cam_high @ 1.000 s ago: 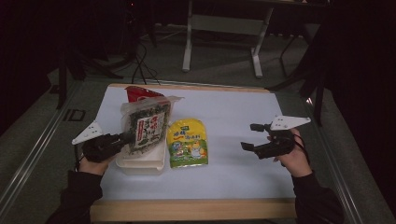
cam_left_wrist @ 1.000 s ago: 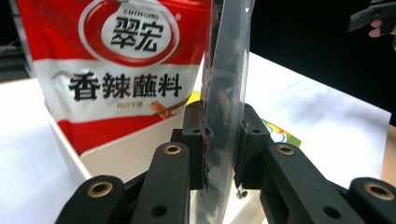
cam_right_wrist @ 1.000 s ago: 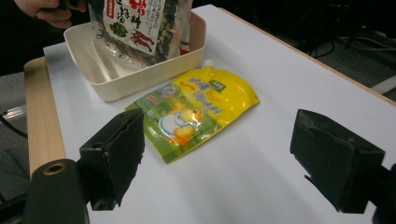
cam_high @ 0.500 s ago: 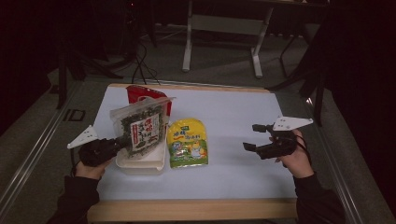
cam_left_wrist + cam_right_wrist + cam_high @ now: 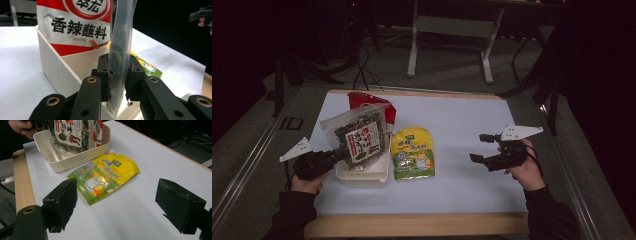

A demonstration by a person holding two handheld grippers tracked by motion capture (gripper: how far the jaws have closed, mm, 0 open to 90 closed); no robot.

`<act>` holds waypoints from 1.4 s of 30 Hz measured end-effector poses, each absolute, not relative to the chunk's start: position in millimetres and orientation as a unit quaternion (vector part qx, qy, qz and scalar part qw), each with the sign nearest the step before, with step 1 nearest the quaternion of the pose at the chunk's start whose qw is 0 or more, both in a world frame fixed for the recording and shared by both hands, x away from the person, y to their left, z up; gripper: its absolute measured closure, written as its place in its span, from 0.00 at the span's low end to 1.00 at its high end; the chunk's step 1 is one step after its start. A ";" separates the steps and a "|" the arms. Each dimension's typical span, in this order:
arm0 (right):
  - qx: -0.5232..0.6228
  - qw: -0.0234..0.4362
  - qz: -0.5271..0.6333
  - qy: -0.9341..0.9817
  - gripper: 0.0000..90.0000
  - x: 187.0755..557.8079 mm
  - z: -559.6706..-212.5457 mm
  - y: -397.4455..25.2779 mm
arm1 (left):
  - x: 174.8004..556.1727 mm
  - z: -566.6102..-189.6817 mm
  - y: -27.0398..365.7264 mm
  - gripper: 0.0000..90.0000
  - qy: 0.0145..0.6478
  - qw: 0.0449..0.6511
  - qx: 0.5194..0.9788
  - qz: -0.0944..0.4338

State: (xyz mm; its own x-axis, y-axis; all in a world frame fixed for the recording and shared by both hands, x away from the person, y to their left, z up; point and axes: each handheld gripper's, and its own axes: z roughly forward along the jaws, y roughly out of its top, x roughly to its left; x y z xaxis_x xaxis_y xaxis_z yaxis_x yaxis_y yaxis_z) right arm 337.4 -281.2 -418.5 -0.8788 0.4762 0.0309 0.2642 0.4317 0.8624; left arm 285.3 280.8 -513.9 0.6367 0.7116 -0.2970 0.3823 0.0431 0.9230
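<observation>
While your left gripper (image 5: 117, 82) has its jaws clamped on the clear seaweed bag (image 5: 358, 137) rising just beyond them over the white tub (image 5: 362, 176), your right gripper (image 5: 484, 148) jaws stand wide apart.

My high view looks forward and down on the whole table (image 5: 462, 125). My left gripper view sits very close to the white box (image 5: 57, 67), facing across it. My right gripper view looks from farther off; both gripper views share the yellow pouch (image 5: 105, 176)
</observation>
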 end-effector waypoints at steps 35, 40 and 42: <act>0.194 0.109 0.491 0.843 0.19 335.7 -426.5 -276.2 | 250.2 -478.8 259.3 0.03 0.469 0.526 0.674 0.219; 0.207 0.107 0.482 0.845 0.19 335.9 -430.5 -273.8 | 233.3 -471.2 249.5 0.03 0.461 0.524 0.679 0.228; 0.217 0.102 0.483 0.842 0.16 336.4 -432.1 -272.9 | 226.6 -468.8 244.1 0.03 0.455 0.530 0.680 0.220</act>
State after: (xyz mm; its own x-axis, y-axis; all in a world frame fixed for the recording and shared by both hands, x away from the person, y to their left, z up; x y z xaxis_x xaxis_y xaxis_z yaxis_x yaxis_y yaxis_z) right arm 336.4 -272.9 -432.1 -0.8853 0.4636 0.0372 0.2658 0.4387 0.8584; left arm 226.6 244.1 -468.8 0.4888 0.8527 -0.1842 0.3868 -0.0226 0.9219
